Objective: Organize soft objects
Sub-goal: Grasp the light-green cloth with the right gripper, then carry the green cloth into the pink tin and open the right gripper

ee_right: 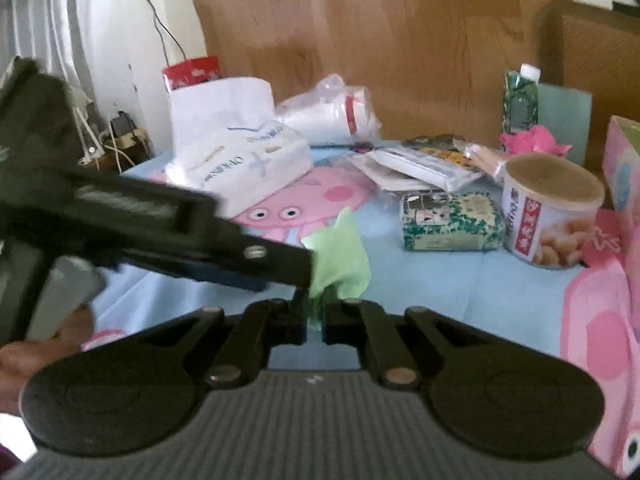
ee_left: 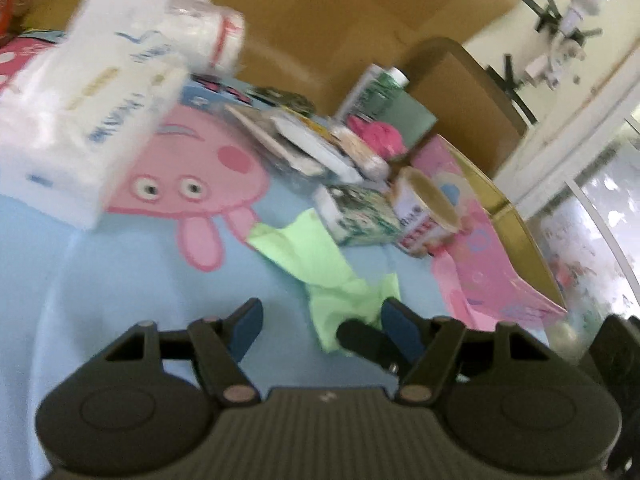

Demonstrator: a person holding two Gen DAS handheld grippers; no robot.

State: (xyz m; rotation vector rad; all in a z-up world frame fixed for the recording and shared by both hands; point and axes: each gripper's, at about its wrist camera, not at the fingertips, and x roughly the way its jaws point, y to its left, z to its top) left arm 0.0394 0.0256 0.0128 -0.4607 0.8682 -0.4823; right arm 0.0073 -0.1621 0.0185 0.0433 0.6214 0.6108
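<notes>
A green cloth point(ee_right: 340, 254) is pinched at its near end by the closed right gripper point(ee_right: 314, 322), apparently to lift it clear of the bed point(ee_right: 440, 280). The left gripper point(ee_left: 320, 320) stands open beside it, holding nothing. The lidded tub point(ee_right: 554, 216) near the right edge hides its contents.

the tissue pack point(ee_left: 80, 128) is motion-blurred, its print unreadable.
</notes>
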